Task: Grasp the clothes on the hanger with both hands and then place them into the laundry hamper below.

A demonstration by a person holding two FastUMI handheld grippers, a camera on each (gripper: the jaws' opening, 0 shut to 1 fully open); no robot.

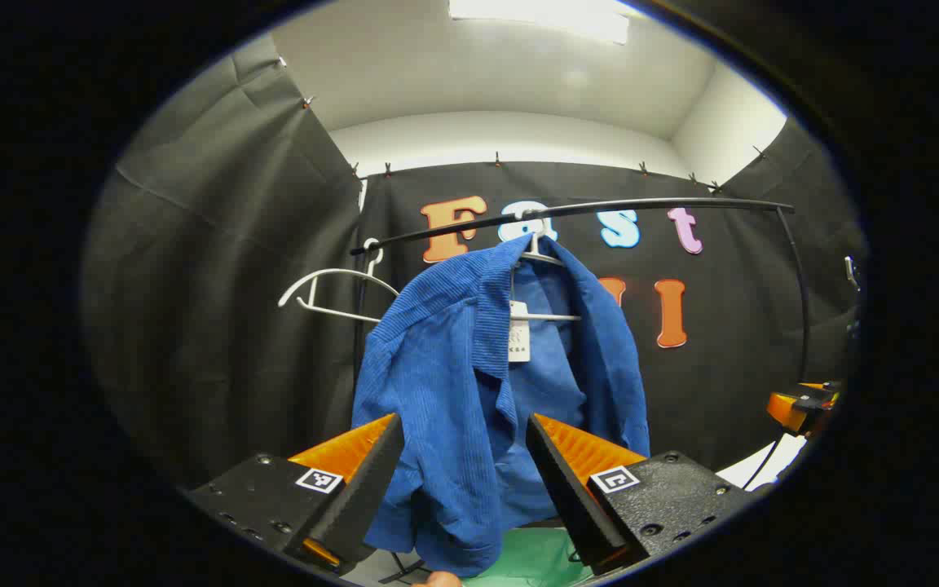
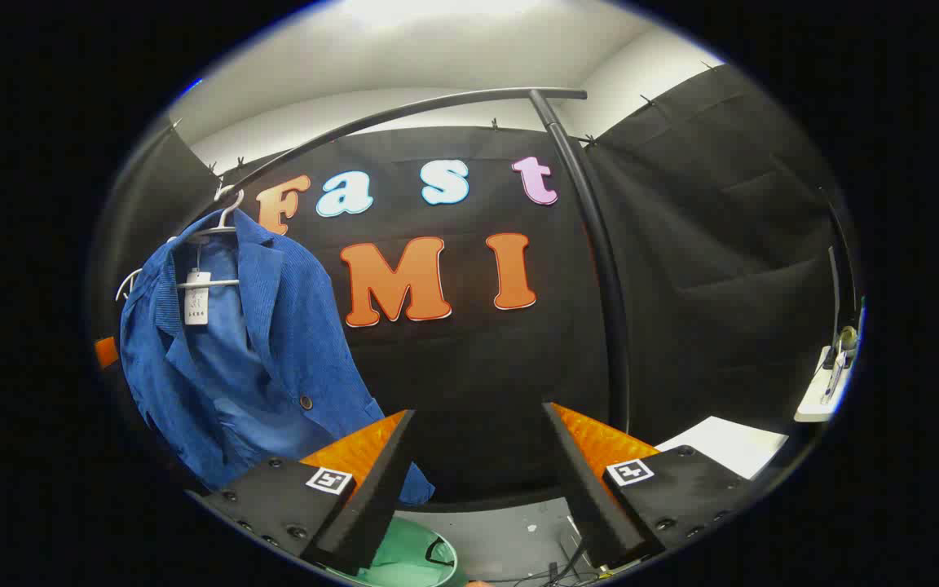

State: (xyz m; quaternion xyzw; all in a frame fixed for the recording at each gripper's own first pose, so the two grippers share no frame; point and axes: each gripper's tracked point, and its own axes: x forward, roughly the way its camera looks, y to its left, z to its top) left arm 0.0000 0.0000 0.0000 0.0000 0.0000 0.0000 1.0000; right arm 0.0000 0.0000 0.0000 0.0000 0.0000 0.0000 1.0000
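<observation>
- Left gripper view: the blue jacket (image 1: 469,391) hangs on a white hanger (image 1: 536,259) from the black rail (image 1: 600,208), its front open and drooping, within reach of both hands.
- The left gripper (image 1: 463,456) aims at the jacket's lower front, fingers spread wide and holding nothing, likely to take the cloth.
- In the right gripper view, the right gripper (image 2: 478,456) faces the booth wall beside the jacket, fingers apart and empty.
- The green hamper (image 2: 404,562) sits below, so the jacket can be lowered in.
</observation>
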